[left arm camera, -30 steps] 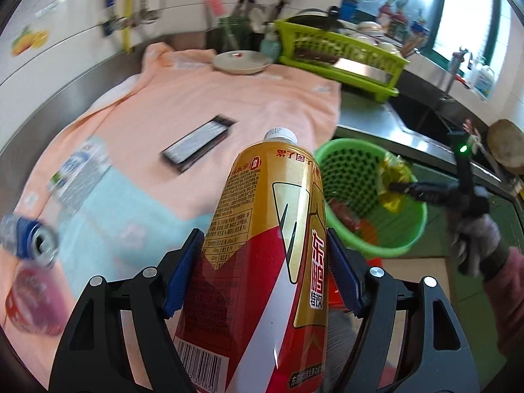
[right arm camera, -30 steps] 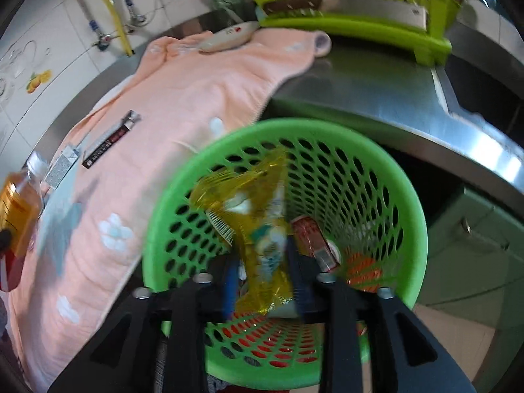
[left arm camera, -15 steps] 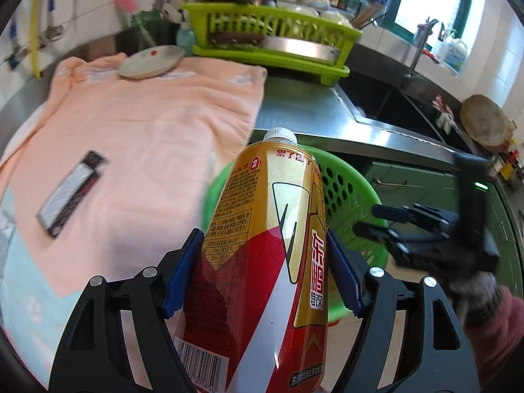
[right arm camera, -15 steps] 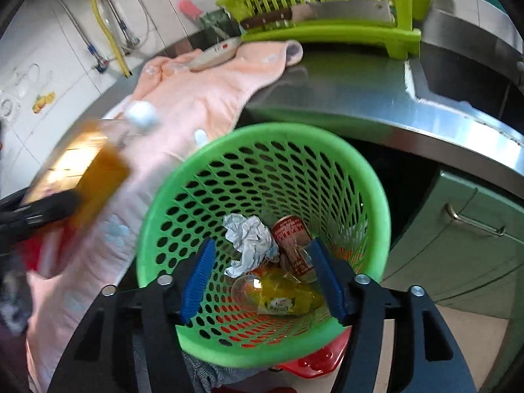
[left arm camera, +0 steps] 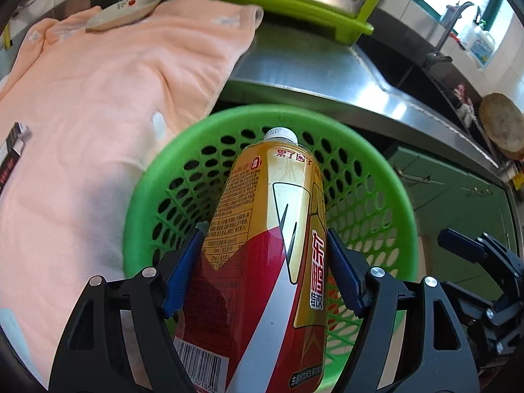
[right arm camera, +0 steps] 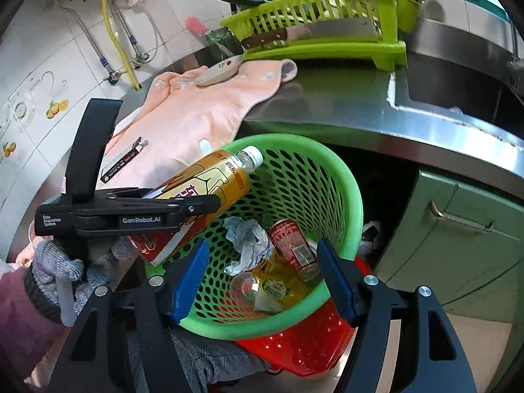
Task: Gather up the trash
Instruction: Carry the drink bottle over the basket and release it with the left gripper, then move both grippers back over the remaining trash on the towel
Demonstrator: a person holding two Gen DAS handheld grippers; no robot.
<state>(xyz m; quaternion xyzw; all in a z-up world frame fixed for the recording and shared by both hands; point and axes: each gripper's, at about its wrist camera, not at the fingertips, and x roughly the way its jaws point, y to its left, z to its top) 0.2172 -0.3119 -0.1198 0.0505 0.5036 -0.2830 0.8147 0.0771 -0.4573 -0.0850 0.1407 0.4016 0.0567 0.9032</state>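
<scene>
Trash: bottle (left arm camera: 262, 245) clamped in left hand-held gripper (left arm camera: 265, 271) over green basket (right arm camera: 347, 190); right hand-held gripper (right arm camera: 262, 281) jaws just opened, empty. Can (right arm camera: 291, 242), crumpled paper (right arm camera: 245, 239) binned. Dark box (right arm camera: 122, 162) left on table (right arm camera: 327, 101).

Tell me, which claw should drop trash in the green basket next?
Probably the left claw: it grips the bottle right above the green basket. The right claw has just been opening and holds nothing.

left claw (left arm camera: 265, 268) carried bottle (left arm camera: 271, 245) over basket (left arm camera: 154, 180); right claw (right arm camera: 262, 278) opened, wrapper dropped
</scene>
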